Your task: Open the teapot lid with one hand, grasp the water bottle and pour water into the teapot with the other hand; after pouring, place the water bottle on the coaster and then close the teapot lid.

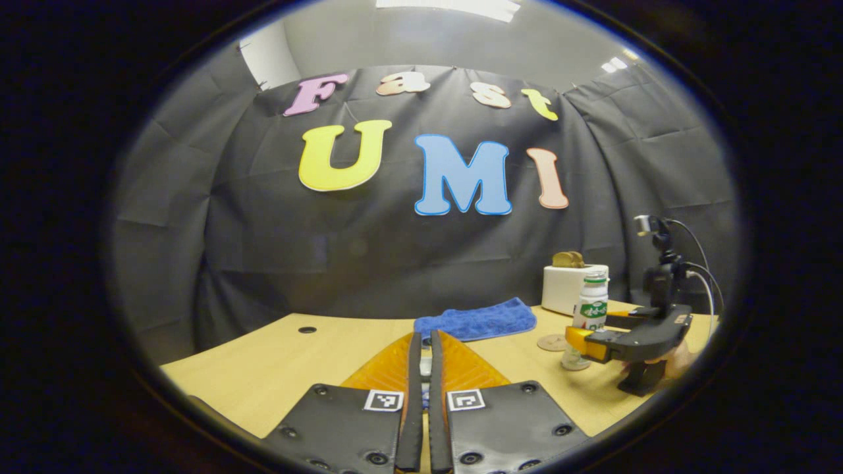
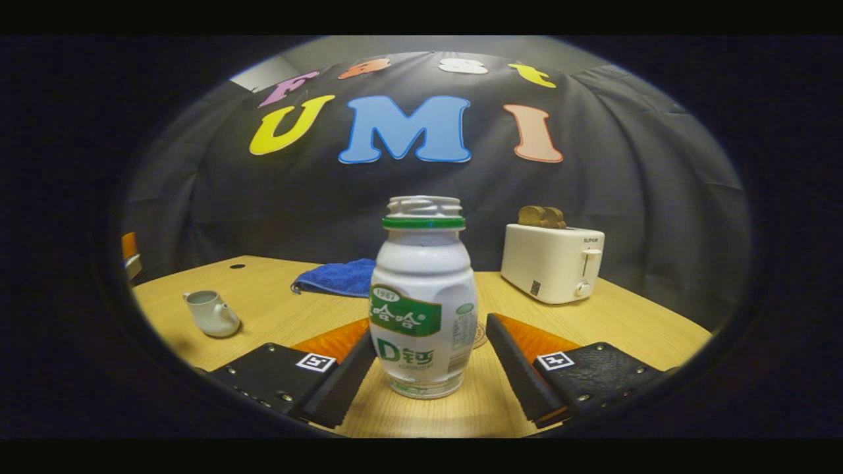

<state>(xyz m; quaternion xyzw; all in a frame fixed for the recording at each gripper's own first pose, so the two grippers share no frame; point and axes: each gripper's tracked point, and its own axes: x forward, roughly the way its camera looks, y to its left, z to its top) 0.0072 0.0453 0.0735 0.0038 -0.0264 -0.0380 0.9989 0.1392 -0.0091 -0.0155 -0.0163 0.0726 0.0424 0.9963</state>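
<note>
A white bottle with a green label stands upright on the wooden table, its threaded neck bare. My right gripper is open with one finger on each side of it; a gap shows at the right finger. In the left gripper view that bottle and the right gripper are at the right, with a hand under the gripper. The small pale teapot sits lidless at the left. My left gripper is shut on a small pale piece, the teapot lid. A round coaster lies just left of the bottle.
A white toaster with toast in its slots stands at the back right. A folded blue cloth lies at the back middle. A small round hole is in the tabletop at the back left.
</note>
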